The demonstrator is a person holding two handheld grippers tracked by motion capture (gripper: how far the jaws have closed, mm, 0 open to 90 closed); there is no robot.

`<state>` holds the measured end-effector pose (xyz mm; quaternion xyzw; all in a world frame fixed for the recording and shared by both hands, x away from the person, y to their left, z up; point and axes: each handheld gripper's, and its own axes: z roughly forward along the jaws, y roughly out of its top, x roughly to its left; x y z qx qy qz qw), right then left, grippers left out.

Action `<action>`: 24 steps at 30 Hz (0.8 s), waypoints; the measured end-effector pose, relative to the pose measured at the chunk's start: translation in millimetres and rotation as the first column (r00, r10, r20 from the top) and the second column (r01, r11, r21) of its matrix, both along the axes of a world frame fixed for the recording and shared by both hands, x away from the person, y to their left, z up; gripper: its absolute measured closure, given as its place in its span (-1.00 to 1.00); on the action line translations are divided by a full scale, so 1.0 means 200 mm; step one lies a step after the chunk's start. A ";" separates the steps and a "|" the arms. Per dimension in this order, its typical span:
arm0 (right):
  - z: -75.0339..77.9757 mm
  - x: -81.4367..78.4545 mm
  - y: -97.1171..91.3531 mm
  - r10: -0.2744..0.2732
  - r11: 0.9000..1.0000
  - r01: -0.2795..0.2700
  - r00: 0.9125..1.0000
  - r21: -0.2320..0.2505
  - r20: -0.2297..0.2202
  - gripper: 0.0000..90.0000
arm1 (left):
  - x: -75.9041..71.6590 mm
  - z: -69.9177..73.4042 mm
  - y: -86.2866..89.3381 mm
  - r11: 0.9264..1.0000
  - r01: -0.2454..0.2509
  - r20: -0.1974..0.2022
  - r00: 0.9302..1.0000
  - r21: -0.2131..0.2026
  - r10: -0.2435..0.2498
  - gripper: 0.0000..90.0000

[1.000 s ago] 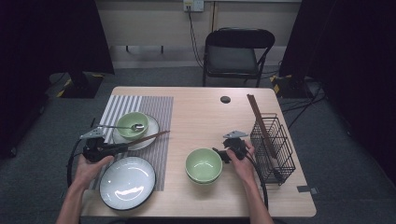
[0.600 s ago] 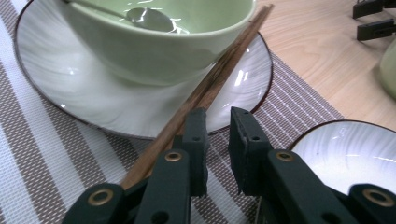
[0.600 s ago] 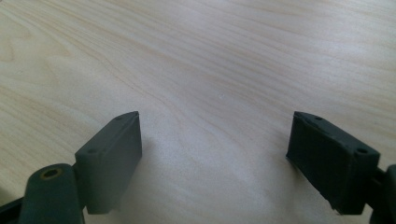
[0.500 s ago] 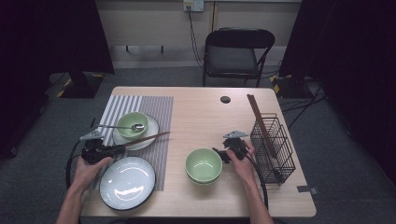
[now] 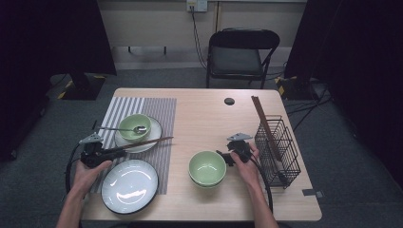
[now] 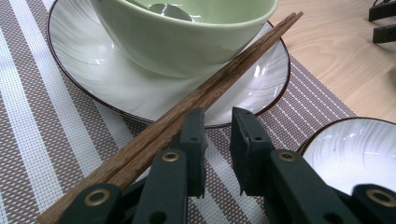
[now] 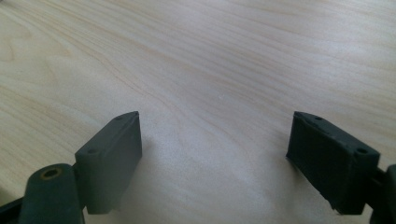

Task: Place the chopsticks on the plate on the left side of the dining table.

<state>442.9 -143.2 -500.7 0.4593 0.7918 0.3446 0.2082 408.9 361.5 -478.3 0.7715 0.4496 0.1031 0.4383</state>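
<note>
Since the earlier frames almost nothing on the table has shifted; the left gripper [image 5: 97,154] has just been opening its jaws a little, and the wooden chopsticks [image 6: 196,98] now lie outside the gap, along the outer side of one jaw rather than between the pads. Those jaws stand narrowly apart with nothing pinched. The chopsticks rest with their far ends propped on the rim of the small white plate [image 5: 154,128] on the striped placemat [image 5: 161,107], slanting right from the gripper.

On that plate sits a green bowl [image 5: 134,124], and a metal spoon [image 5: 133,128] lies across it with its bowl end inside. Nearer, at the left front of the table [image 5: 204,109], a large white plate [image 5: 129,185] with a dark rim holds nothing.

Right of centre stands a second green bowl [image 5: 207,167], stacked on another, its inside bare. The right gripper [image 5: 227,156] rests just right of it, jaws wide apart over bare wood, holding nothing. Further right, a black wire basket [image 5: 280,161] stands near the table's right edge with another pair of chopsticks [image 5: 263,123] leaning out of it toward the far side.
</note>
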 end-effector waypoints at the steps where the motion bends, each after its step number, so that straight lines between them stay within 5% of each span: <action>1: 0.00 0.00 0.00 0.000 1.000 0.000 1.000 0.002 0.000 -0.62 | 0.00 0.00 0.00 1.000 0.000 -0.001 1.000 -0.005 0.000 0.68; 24: 0.00 0.00 0.00 0.001 1.000 -0.001 1.000 0.001 0.000 -0.62 | -0.01 -0.01 0.05 0.999 -0.051 0.010 0.999 -0.006 0.051 0.64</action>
